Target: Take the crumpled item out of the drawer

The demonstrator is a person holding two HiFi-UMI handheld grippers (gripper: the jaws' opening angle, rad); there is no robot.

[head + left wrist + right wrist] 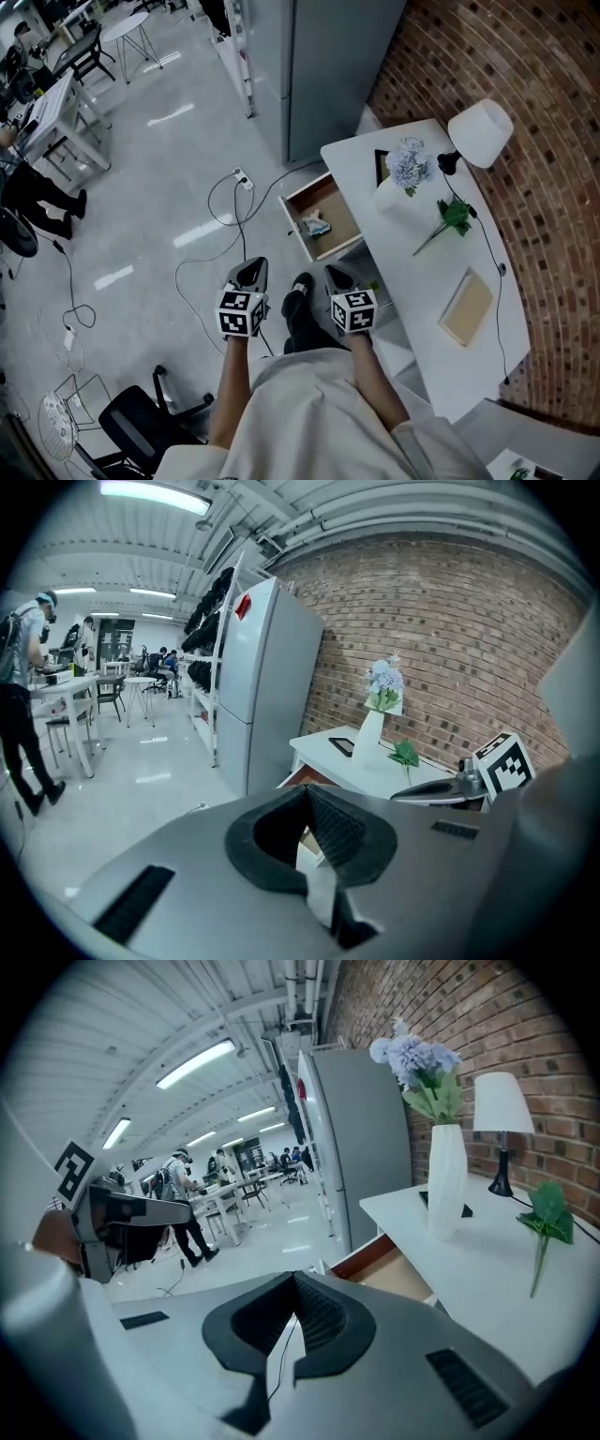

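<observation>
**Tongs.** The left tongs (306, 789) are closed, tips meeting, with nothing between the pads. The right tongs (295, 1275) are likewise shut tight and empty. In the head view both are held out in front of the person, side by side and level with each other, over the floor (178, 169) near the person's dark shoe (301, 305). Neither touches anything.

**Task's thing.** The crumpled item (316, 224), a small pale wad, lies on the bottom of the drawer (296, 228), toward its middle. The drawer is pulled out from the end of the white surface (422, 281), so its inside is fully exposed from above.

**Progress.** Judged from the present layout, access is already given, since the drawer stands open. The removal itself has not begun: the item is ungrasped and inside the drawer. What is left is to close the distance, spread one pair of tongs, take hold of the wad and lift it clear of the drawer walls.

**Relation.** In the head view the item sits ahead of both tongs and roughly between their lines, somewhat nearer the right pair. It is clearly apart from both, with the drawer's front wall between.

**Surroundings.** A vase of pale flowers (405, 169) and a lamp (480, 133) stand on the surface, clear of the drawer. A cable (230, 211) trails on the floor beside it.
</observation>
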